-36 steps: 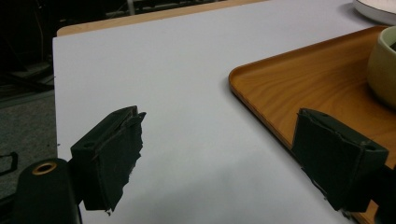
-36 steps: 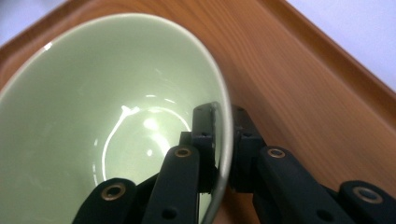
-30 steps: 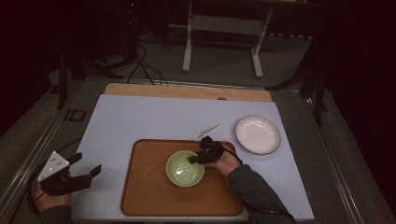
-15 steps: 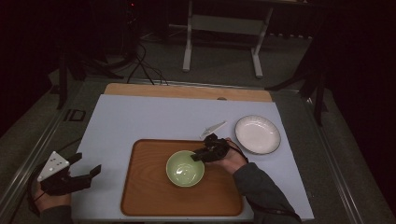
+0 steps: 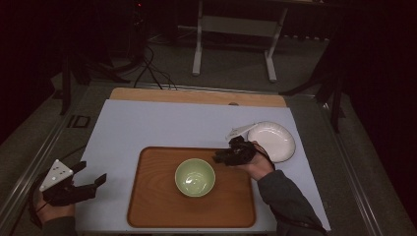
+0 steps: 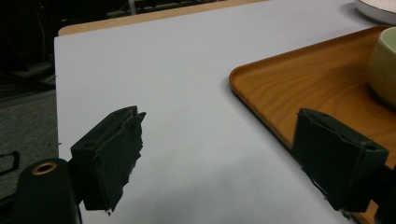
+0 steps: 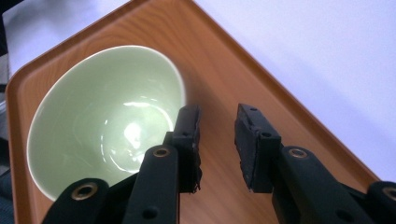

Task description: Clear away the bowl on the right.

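A pale green bowl (image 5: 195, 177) (image 7: 107, 121) stands empty in the middle of a wooden tray (image 5: 147, 206) (image 7: 224, 70). My right gripper (image 5: 219, 158) (image 7: 217, 114) hovers just off the bowl's right rim, above the tray, pointing at the bowl. Its jaws have just been opening and nothing is between them; the bowl's rim lies beside the left jaw. My left gripper (image 5: 92, 172) (image 6: 219, 121) rests at the table's near left, jaws wide open over the bare mat, with the tray (image 6: 289, 88) and bowl (image 6: 385, 65) off to its right.
A white plate (image 5: 271, 141) (image 6: 378, 5) sits on the pale mat (image 5: 162, 123) just right of the tray's far corner. A wooden strip (image 5: 196, 96) borders the table's far edge. Metal rails run along both sides.
My right gripper has drawn back from the bowl's rim, up and to the right, with its jaws a little wider. The bowl stays on the tray. The left gripper has kept still.
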